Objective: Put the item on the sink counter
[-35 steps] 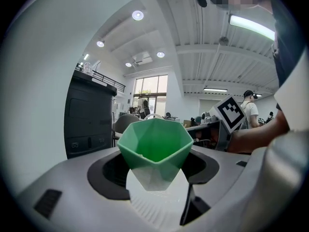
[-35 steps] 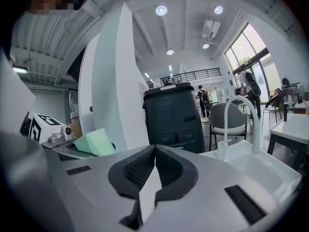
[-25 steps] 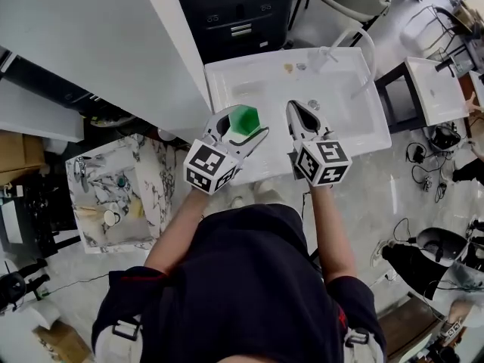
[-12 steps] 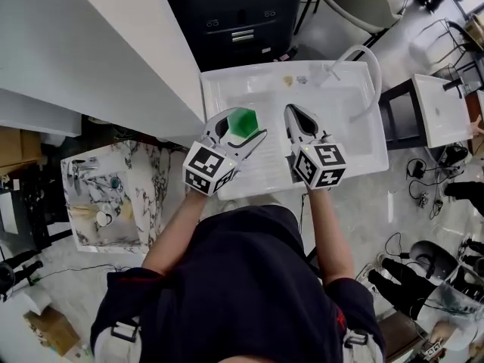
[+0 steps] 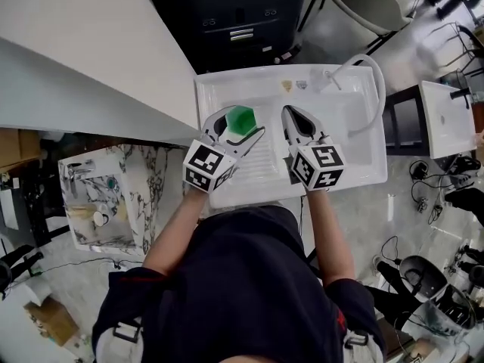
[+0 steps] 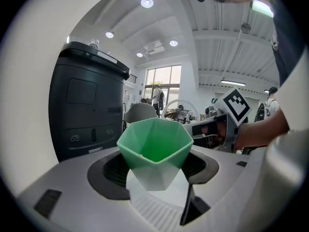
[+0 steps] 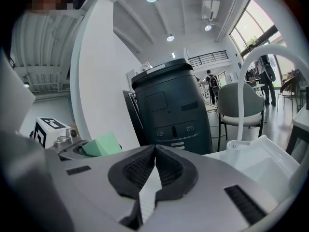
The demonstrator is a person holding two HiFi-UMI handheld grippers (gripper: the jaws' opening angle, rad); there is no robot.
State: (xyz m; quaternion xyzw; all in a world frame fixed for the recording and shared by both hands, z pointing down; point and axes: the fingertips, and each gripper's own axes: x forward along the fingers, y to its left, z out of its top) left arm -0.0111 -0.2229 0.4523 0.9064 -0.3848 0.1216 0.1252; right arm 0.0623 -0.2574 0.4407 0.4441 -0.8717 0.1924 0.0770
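Left claw (image 5: pixel 243 122) wide, gripping green cup (image 6: pixel 154 146) between its jaws; right claw (image 7: pixel 155 149) closed, empty

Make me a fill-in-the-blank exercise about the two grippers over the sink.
1. The left gripper holds a cup with a ___ rim.
2. The right gripper has its jaws ___, with nothing between them.
3. In the head view, both grippers are above a ___ sink.

Missing words: green; shut; white.
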